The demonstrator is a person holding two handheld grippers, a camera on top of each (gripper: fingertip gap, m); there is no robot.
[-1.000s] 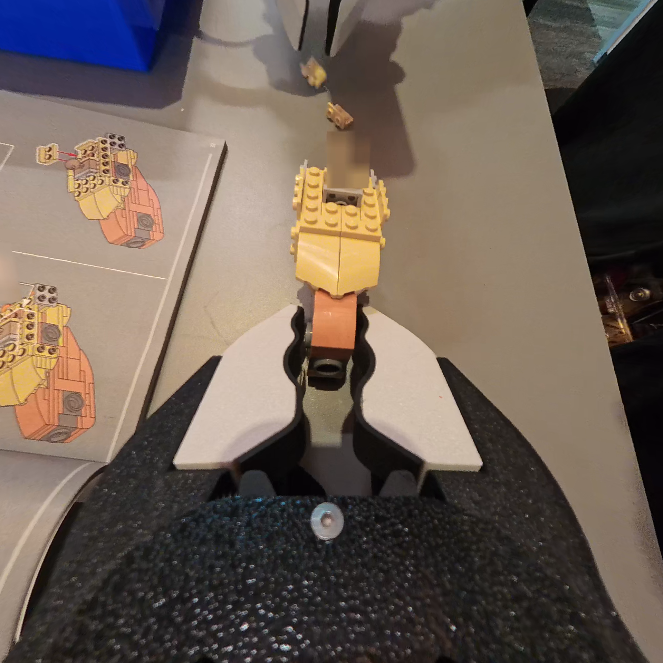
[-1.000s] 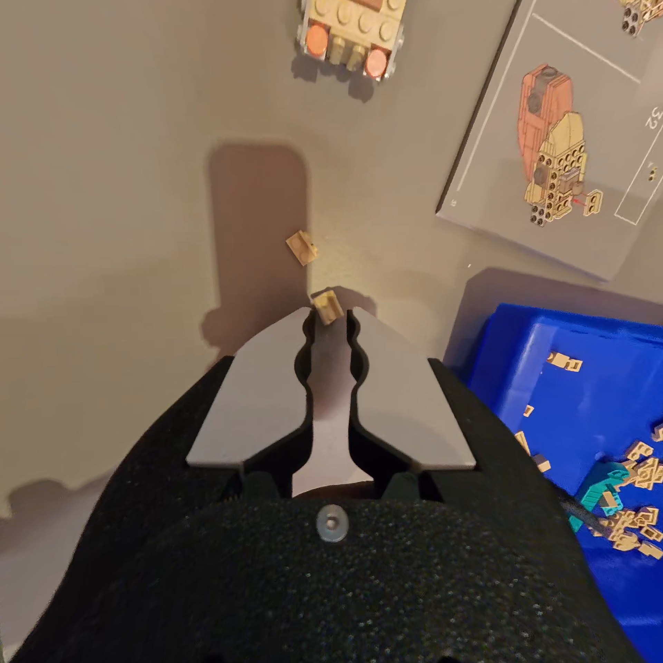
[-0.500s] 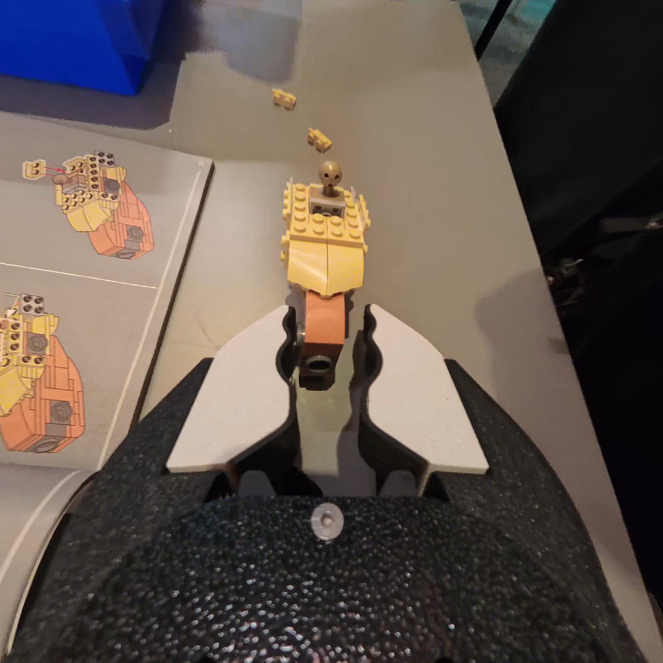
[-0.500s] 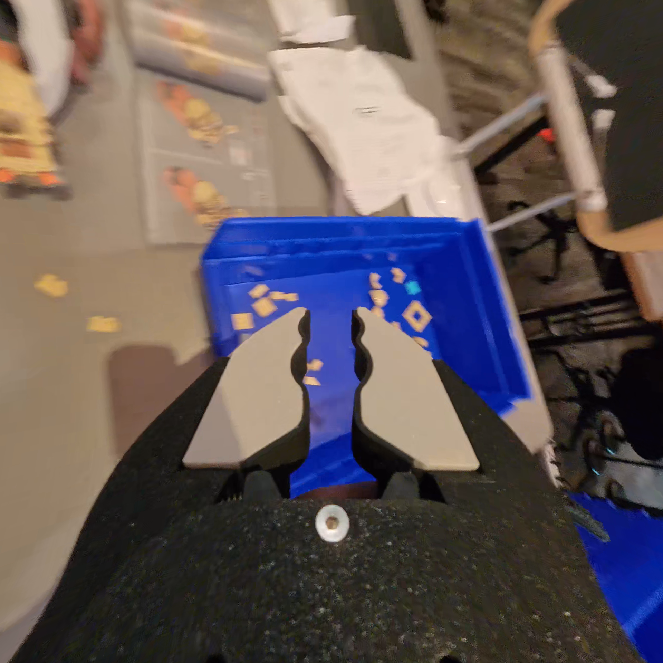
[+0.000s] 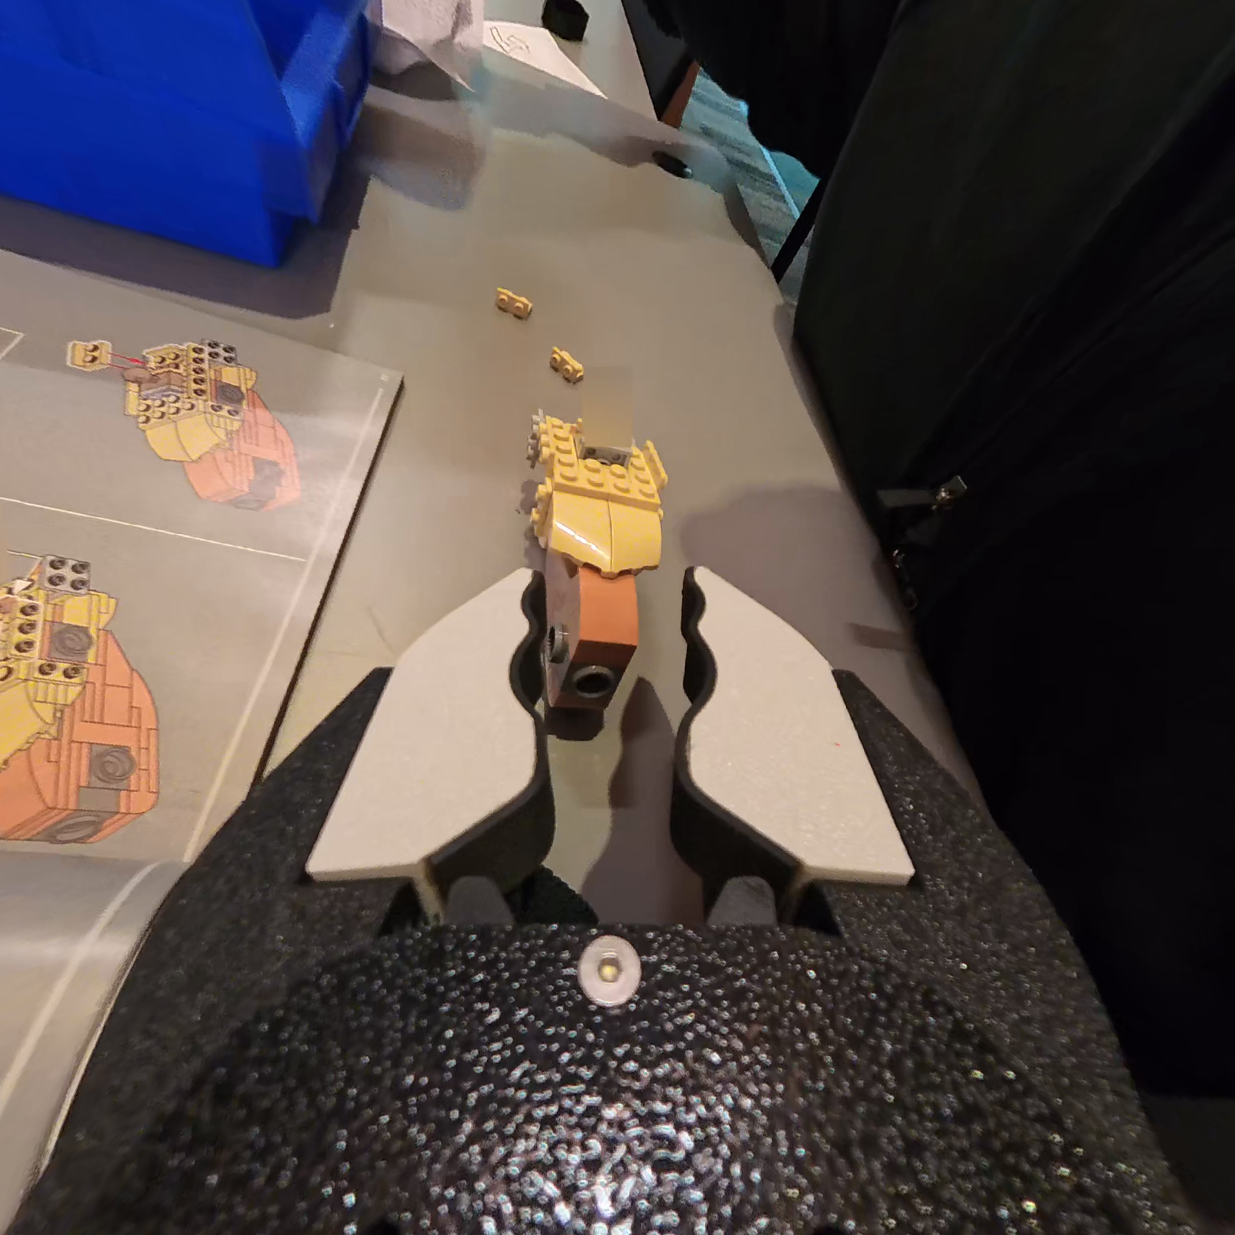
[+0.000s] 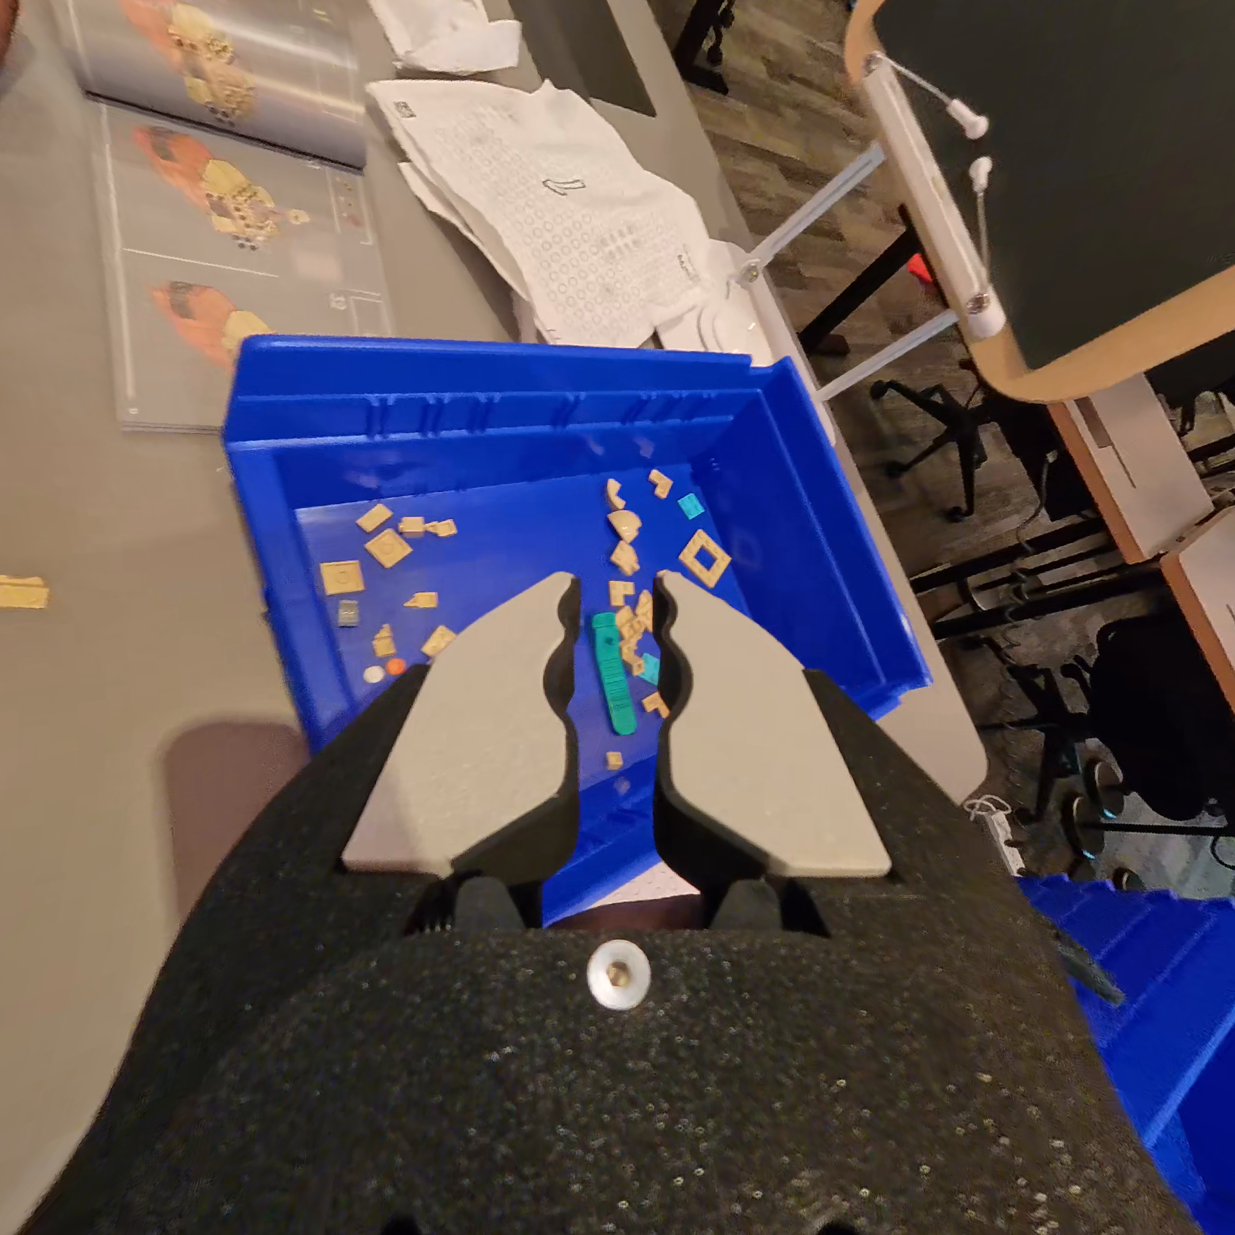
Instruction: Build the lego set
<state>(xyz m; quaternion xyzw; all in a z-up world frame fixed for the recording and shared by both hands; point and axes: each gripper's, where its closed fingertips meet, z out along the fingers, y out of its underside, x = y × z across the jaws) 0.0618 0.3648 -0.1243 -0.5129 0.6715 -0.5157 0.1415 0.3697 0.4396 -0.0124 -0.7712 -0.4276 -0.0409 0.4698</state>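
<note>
The tan and brown lego model (image 5: 601, 508) lies on the grey table (image 5: 434, 534). Its brown end (image 5: 601, 628) sits between the fingers of my left gripper (image 5: 609, 580), which is open: the left finger is close against it and there is a clear gap on the right. Two small tan pieces (image 5: 513, 302) (image 5: 566, 363) lie beyond the model. My right gripper (image 6: 616, 580) is slightly open and empty, held above the blue bin (image 6: 468, 374). The bin holds several loose tan pieces (image 6: 387, 548) and a teal piece (image 6: 611, 675).
The open instruction booklet (image 5: 200, 534) lies left of the model and also shows in the right wrist view (image 6: 234, 200). White paper bags (image 6: 568, 220) lie behind the bin. A second blue bin (image 6: 1136, 969) is at lower right. The table edge (image 5: 835, 468) runs close on the right. My right fingertips sit around 35 cm from my left ones.
My left gripper has opened off the model's brown end. My right gripper has left the small tan piece on the table and swung over the blue bin.
</note>
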